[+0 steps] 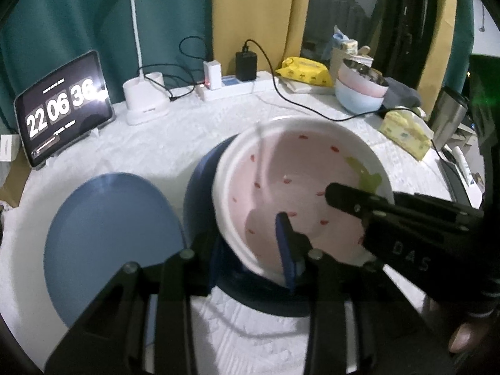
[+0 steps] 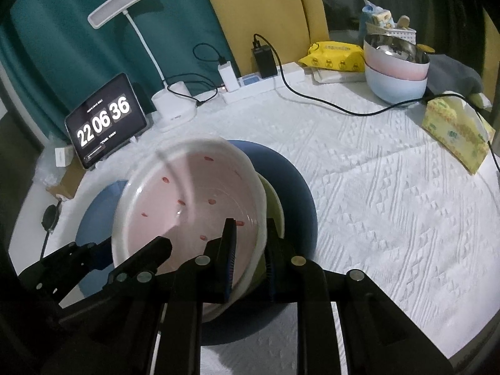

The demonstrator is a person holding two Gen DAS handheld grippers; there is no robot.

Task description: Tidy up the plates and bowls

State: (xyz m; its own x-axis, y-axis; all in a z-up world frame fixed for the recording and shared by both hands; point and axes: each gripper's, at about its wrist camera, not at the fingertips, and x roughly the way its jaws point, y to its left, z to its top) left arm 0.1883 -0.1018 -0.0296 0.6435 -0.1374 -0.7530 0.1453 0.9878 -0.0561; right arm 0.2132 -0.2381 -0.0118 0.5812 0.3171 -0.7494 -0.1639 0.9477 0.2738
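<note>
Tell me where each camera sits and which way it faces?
Left wrist: on the left hand-held gripper, facing the pink plate it grips; the right hand-held gripper and a fingertip show.
Right wrist: on the right hand-held gripper, clamping the same plate's rim; left hand-held gripper at left.
Shared: plate, dark blue plate, clock tablet, lamp.

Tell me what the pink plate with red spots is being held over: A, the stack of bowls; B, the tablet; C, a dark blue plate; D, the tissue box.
C: both grippers clamp the pink plate's rim, and the dark blue plate shows directly beneath and behind it.
</note>
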